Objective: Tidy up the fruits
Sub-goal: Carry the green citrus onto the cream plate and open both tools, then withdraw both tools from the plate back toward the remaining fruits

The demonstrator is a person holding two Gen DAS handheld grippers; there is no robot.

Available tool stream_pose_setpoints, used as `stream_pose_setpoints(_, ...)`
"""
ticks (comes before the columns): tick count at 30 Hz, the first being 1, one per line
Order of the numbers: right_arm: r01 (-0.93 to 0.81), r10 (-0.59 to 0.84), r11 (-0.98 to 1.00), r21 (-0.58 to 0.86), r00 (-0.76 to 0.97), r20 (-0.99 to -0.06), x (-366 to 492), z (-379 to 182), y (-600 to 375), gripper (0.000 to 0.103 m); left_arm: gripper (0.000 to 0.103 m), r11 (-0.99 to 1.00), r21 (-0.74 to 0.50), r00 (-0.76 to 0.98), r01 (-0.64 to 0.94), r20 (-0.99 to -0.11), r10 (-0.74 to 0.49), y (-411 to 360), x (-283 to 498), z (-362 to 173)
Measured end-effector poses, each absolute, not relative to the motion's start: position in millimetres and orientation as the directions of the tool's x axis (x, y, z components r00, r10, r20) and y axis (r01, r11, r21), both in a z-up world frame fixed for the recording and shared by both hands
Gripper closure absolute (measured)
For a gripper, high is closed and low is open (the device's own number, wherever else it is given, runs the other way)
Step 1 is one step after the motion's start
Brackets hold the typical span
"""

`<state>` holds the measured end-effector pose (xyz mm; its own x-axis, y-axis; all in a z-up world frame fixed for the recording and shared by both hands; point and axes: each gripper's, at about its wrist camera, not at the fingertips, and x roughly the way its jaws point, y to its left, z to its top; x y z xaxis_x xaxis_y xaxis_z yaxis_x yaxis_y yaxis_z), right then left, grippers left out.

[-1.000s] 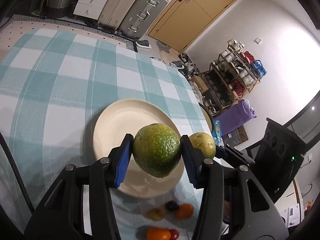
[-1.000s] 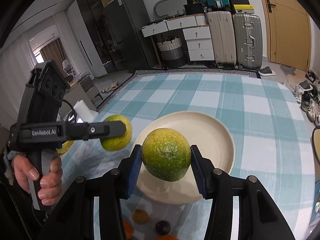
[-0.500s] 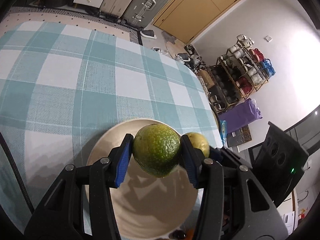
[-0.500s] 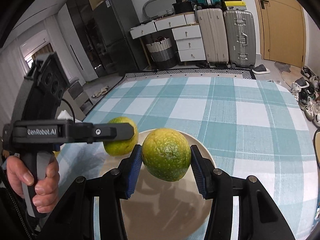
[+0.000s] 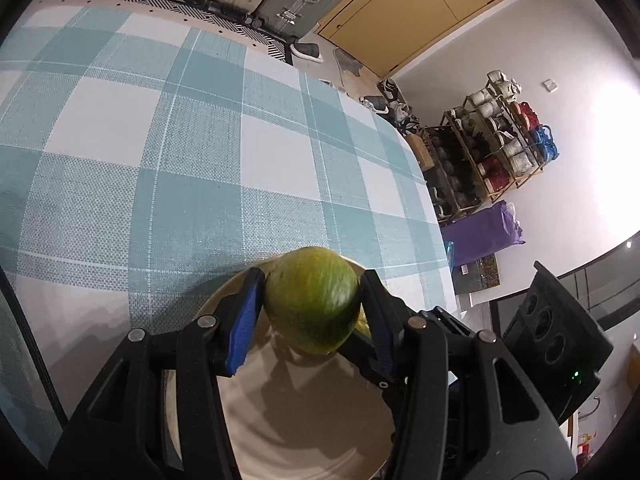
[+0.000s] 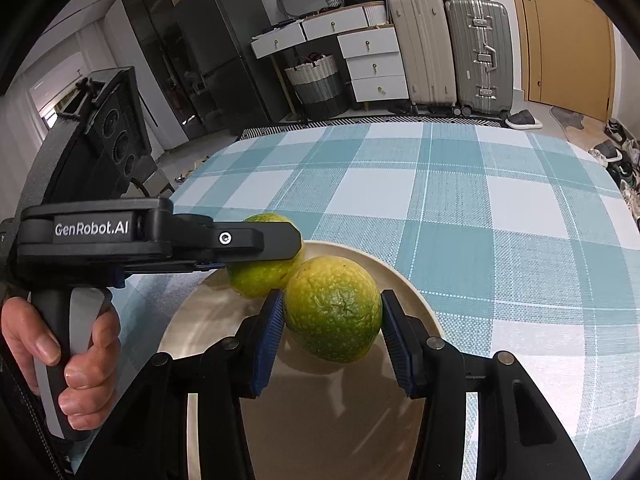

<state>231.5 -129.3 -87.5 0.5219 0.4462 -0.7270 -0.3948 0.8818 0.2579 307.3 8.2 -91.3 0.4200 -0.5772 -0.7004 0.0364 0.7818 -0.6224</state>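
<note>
Both grippers have descended together: left gripper (image 5: 312,312) clamped on a mottled green round citrus (image 5: 312,300), right gripper (image 6: 332,332) clamped on its twin (image 6: 333,314), now low over the cream ceramic plate (image 6: 408,288) beneath; release seems next.

Plate (image 6: 412,292) near edge hidden behind fingers (image 6: 266,340).

A home — suitcases (image 6: 452,48), shoe rack (image 5: 492,148), fridge (image 6: 216,60).
</note>
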Motion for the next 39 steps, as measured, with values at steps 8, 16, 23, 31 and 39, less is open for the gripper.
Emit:
stream_pose_setpoints(8, -0.377, 0.445, 0.889, 0.261, 0.574, -0.687, 220, -75, -140, 0.036, 0.045, 0.810, -0.586, 0.470, 0.025, -0.709, -0.527, 15, 291, -72)
stream_pose_setpoints(16, -0.355, 0.436, 0.898, 0.261, 0.634, -0.639, 188, -50, -160, 0.015, 0.040, 0.832, -0.554, 0.498, 0.024, -0.715, -0.491, 22, 249, -48)
stream_pose_setpoints(23, -0.367, 0.443, 0.895, 0.253, 0.662, -0.605, 143, -31, -165, 0.007, 0.032, 0.876, -0.482, 0.527, 0.011, -0.742, -0.414, 23, 203, -31)
stream_pose_setpoints(31, -0.362, 0.433, 0.900, 0.241, 0.691, -0.579, 99, -18, -167, 0.002, 0.025, 0.932, -0.362, 0.543, 0.022, -0.779, -0.315, 13, 146, -25)
stream_pose_setpoints(39, -0.360, 0.429, 0.903, 0.236, 0.705, -0.564, 64, -17, -168, 0.001, 0.023, 0.968, -0.249, 0.578, 0.017, -0.788, -0.213, 5, 103, -25)
